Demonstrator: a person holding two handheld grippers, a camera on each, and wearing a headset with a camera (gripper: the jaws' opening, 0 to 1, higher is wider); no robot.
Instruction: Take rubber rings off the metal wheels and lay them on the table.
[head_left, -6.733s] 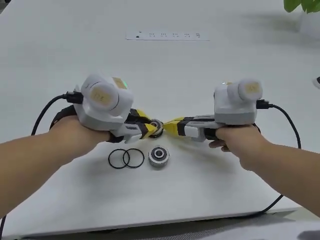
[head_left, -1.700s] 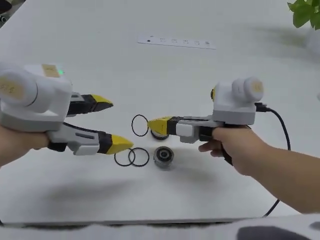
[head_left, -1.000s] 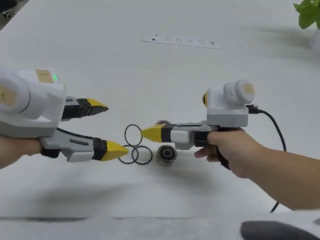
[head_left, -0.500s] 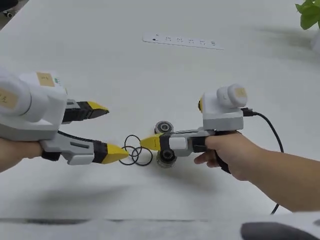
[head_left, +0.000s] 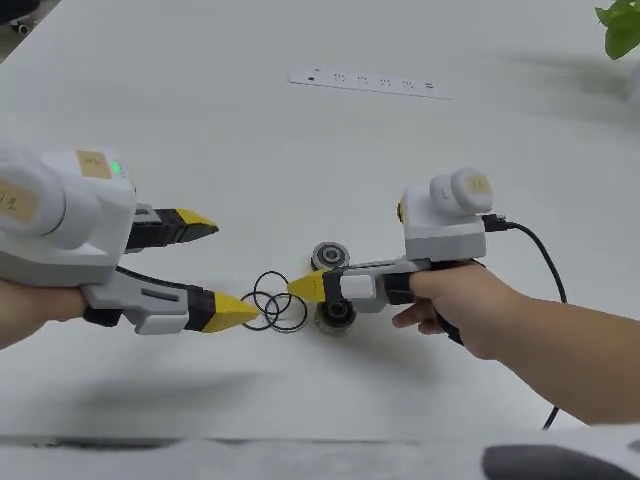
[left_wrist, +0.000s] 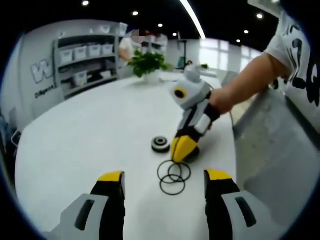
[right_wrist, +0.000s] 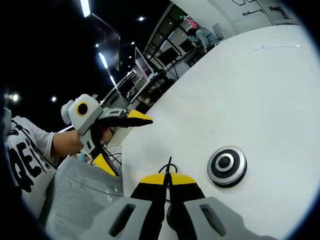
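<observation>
Rubber is being pinched in the shut jaws of the right gripper (head_left: 305, 287): a thin black ring (right_wrist: 169, 167) is being held low over two rings (left_wrist: 173, 178) lying overlapped on the table (head_left: 300, 160). It is judged best freed close to the surface, with the jaws being eased apart so it drops flat. The left gripper (head_left: 218, 266), being held wide open and empty, is crowding the pile with its lower tip. One wheel (head_left: 329, 256) is lying just beyond, and another (head_left: 336, 318) is being partly hidden by the right gripper. A power strip (head_left: 360, 79) is lying well apart.

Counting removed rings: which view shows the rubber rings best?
Left gripper view: three overlapping rubber rings lie almost unobstructed. In the head view the right gripper overlaps them partly; in the right gripper view a thin arc pokes from its shut jaws.
</observation>
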